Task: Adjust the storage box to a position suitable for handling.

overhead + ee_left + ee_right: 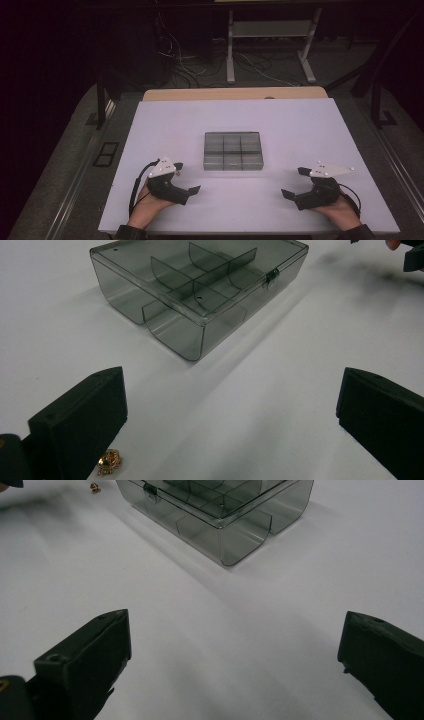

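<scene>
Tongs number two, one in each hand at the near edge of the white tabletop (300,125): the left tongs (186,177) at near left and the right tongs (296,182) at near right, each with its jaws spread wide and nothing between them. Just beside the left tongs' jaw lies one small gold trinket (109,462) on the bare surface, untouched; the right gripper view shows it far off to the left of the box. One smoky clear plastic box (233,150) sits at the middle of the tabletop, between the two tongs and farther off, its lid shut and its clasp (271,276) on the near wall. Dividers split it into six compartments. No writing can be read on it. Open white surface lies all around the box, out to every edge.
</scene>
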